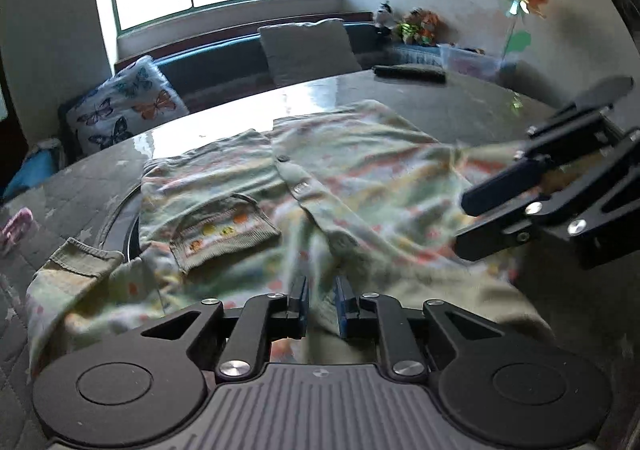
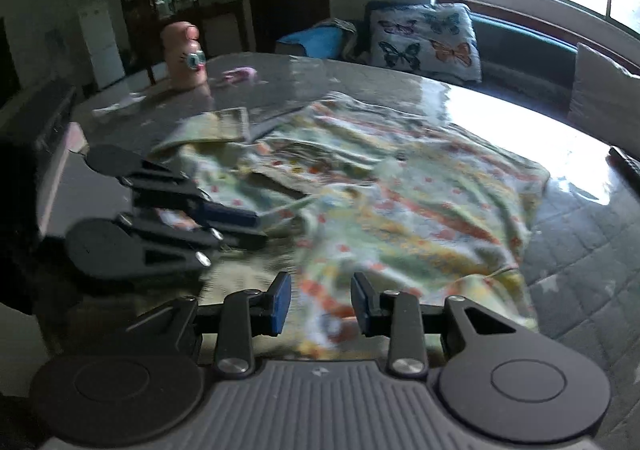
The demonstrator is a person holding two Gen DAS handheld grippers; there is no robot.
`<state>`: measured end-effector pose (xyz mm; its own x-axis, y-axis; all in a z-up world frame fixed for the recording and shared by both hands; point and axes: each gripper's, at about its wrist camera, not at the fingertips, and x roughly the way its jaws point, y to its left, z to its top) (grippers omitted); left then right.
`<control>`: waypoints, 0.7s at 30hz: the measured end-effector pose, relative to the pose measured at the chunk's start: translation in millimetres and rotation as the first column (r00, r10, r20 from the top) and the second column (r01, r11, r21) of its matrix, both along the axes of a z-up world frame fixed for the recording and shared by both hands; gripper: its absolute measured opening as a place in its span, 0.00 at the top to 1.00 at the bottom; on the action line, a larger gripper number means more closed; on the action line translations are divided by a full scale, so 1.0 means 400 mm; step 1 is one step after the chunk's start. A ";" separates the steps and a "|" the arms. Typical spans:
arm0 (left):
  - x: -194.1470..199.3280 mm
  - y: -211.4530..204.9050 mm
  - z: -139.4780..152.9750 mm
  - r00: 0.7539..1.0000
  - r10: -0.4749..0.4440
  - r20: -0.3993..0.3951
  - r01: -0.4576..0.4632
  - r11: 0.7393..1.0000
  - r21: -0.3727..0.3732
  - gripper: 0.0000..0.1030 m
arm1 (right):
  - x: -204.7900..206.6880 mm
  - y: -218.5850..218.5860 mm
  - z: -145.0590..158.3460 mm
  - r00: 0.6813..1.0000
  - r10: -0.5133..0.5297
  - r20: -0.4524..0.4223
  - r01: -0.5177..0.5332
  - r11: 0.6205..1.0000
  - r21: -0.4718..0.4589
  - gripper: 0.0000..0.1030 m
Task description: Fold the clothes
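Observation:
A pale green patterned cardigan [image 1: 352,186] with buttons and a front pocket [image 1: 224,230] lies spread and rumpled on the round table [image 1: 80,194]. My left gripper [image 1: 322,300] is at the cardigan's near hem, its jaws narrowly apart with cloth between them. In the right wrist view the cardigan [image 2: 400,202] lies ahead, and my right gripper [image 2: 320,304] is open over its near edge, cloth between the pads without a pinch. Each gripper also shows in the other's view: the right gripper [image 1: 468,222] at the right, the left gripper [image 2: 252,226] at the left.
A pink cat-faced bottle [image 2: 184,58] and a small pink item [image 2: 240,75] stand at the table's far side. A dark remote [image 1: 408,74] lies at the far edge. A bench with a butterfly cushion [image 1: 124,110] and a grey cushion [image 1: 308,50] runs under the window.

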<state>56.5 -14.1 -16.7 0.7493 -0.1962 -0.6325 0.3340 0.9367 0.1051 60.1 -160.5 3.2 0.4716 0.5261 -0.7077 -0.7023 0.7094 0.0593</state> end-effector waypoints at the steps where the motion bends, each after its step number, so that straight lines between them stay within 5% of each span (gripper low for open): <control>1: -0.012 -0.006 -0.003 1.000 -0.006 0.012 0.006 1.000 0.016 0.82 | -0.010 0.006 -0.005 1.000 0.011 0.005 -0.011 1.000 -0.005 0.68; 5: -0.026 -0.004 0.016 1.000 0.007 0.028 -0.008 1.000 0.017 0.80 | -0.061 0.016 -0.045 1.000 0.026 -0.011 -0.027 0.999 -0.029 0.68; 12: 0.006 -0.023 0.073 0.999 0.006 0.052 -0.002 0.996 -0.085 0.74 | -0.131 -0.094 -0.016 0.991 -0.132 -0.013 0.133 0.989 0.066 0.62; 21: 0.000 -0.114 0.026 0.994 -0.113 0.006 0.113 0.989 -0.091 0.71 | -0.124 -0.284 -0.041 0.912 -0.408 -0.039 0.409 0.910 0.066 0.56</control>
